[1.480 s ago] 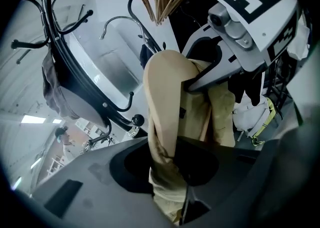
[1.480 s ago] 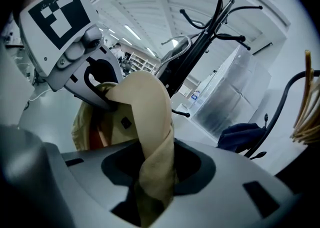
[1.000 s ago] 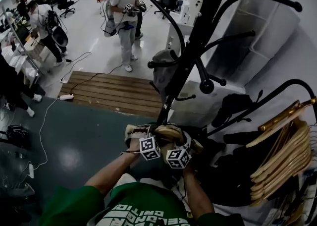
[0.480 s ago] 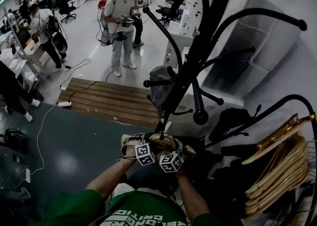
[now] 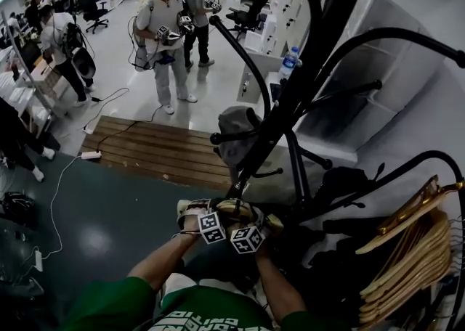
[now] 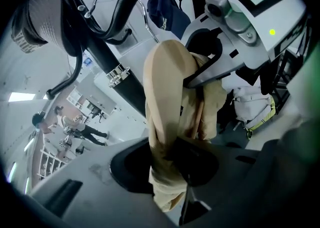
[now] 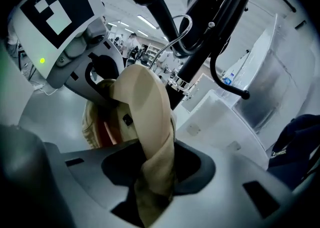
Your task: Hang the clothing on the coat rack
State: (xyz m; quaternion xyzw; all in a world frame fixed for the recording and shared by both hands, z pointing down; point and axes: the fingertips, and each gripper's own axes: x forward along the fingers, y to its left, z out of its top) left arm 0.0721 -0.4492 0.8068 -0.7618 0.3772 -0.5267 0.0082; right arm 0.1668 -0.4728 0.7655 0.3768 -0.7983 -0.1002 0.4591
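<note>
Seen from above, a person in a green top holds two grippers close together in front of the chest, with a bunched beige garment (image 5: 234, 208) between them. The left gripper (image 5: 200, 210) and right gripper (image 5: 269, 219) sit side by side, almost touching. They are just beside the black pole of the coat rack (image 5: 294, 97), low down towards its foot. Each gripper's own view shows its jaws clamped on a thick fold of the beige cloth. The left one bites a rolled bundle that hangs out below the jaws, and the right one grips a twisted fold in the same way. Curved black hooks (image 5: 392, 31) rise well above the grippers. A grey cap (image 5: 236, 128) hangs on one lower arm, and wooden hangers (image 5: 407, 250) are stacked at the right. Other people stand far off in the room.

The garment looks soft, light and floppy. It will likely sag and fold wherever it is not held, and seems unlikely to slip from the pads or be harmed. The better hold for hanging is probably near the collar or a loop, kept spread between the two grippers so an opening can drop over a hook. Which part is gripped now cannot be told
</note>
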